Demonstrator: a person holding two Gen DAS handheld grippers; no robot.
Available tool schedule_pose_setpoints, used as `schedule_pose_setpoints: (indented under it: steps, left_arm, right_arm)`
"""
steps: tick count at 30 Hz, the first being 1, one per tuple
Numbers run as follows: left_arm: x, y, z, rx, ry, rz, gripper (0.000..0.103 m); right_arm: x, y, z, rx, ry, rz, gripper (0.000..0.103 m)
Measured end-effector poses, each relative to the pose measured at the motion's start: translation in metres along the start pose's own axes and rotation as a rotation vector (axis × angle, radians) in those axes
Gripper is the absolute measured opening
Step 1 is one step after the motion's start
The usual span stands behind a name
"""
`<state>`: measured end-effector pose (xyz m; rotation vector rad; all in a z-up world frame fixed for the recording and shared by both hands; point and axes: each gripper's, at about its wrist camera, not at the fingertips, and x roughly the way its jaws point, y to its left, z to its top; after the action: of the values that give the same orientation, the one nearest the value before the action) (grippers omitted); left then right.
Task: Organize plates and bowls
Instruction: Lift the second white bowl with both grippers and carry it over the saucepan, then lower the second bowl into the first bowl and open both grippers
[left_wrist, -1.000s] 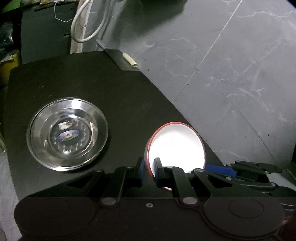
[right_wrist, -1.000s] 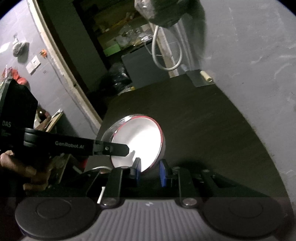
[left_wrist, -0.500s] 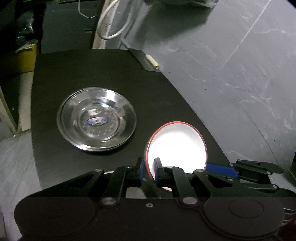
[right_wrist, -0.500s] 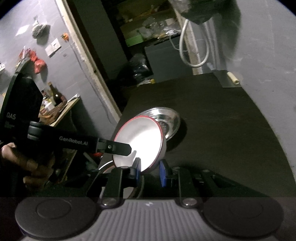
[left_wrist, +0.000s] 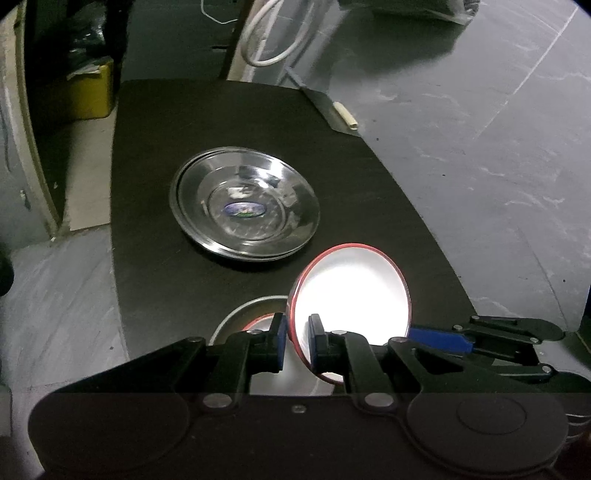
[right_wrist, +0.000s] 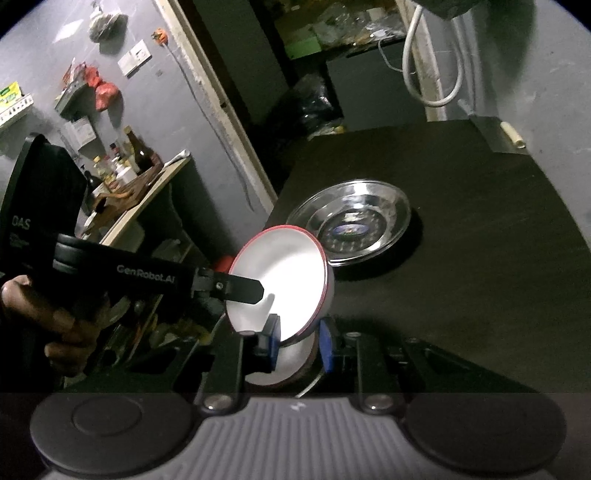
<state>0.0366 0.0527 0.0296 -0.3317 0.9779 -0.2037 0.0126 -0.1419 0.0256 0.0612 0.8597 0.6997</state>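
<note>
Both grippers hold one white bowl with a red rim (left_wrist: 351, 291), tipped up on its side above the black desk (left_wrist: 155, 258). The left gripper (left_wrist: 296, 341) has its jaws clamped on the near left rim. The right gripper (right_wrist: 299, 341) has its jaws clamped on the rim too. Past the jaws sits a shiny steel plate (left_wrist: 243, 214). Right under the jaws lies another bowl (left_wrist: 240, 317)
</note>
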Motion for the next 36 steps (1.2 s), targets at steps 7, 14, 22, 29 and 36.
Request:
schedule_pose_setpoints:
  steps: [7, 14, 22, 29, 36]
  left_arm:
    - [-0.003, 0.007, -0.008, -0.030, 0.010, 0.033, 0.012]
    - [-0.003, 0.013, -0.012, -0.052, 0.021, 0.059, 0.012]
    - [-0.001, 0.015, -0.018, -0.062, 0.053, 0.065, 0.012]
    - [-0.001, 0.016, -0.026, -0.071, 0.091, 0.062, 0.014]
    - [-0.001, 0.017, -0.026, -0.080, 0.098, 0.080, 0.014]
  right_arm:
    - [0.011, 0.008, 0.000, -0.031, 0.052, 0.040, 0.028]
    - [0.019, 0.012, 0.001, -0.046, 0.085, 0.066, 0.028]
    - [0.024, 0.010, 0.000, -0.052, 0.125, 0.075, 0.028]
    - [0.027, 0.009, -0.001, -0.058, 0.150, 0.092, 0.028]
    - [0.031, 0.009, 0.001, -0.077, 0.171, 0.114, 0.031]
